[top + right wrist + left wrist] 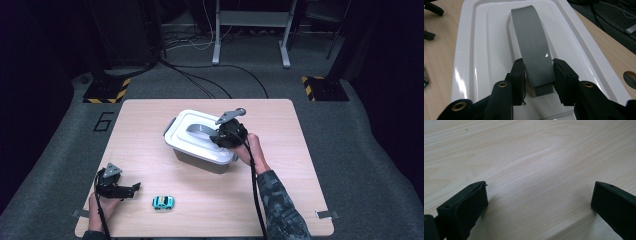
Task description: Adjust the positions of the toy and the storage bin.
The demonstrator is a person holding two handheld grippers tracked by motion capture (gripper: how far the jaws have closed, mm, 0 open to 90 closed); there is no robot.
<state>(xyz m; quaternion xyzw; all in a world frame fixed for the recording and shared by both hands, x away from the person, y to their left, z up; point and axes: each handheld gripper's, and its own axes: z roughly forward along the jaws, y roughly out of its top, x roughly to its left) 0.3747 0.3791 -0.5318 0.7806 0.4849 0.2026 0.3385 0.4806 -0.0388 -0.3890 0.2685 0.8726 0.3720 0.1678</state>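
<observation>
A white-lidded storage box (182,140) stands in the middle of the wooden table (145,120). A grey strap handle (199,131) arches over its lid (481,50). My right gripper (221,136) sits at the near end of that handle (530,37), and its jaws press both edges of the strap, so it (539,73) is shut on it. My left gripper (134,189) rests low at the table's front left, open, with bare wood between its jaws (539,195). A small turquoise toy car (163,202) lies just to its right, apart from it.
The table's front edge runs close behind the left gripper and the car. A round hole (630,77) in the tabletop lies beside the box. Beyond the table are grey carpet, cables and stand bases with yellow-black tape (107,92).
</observation>
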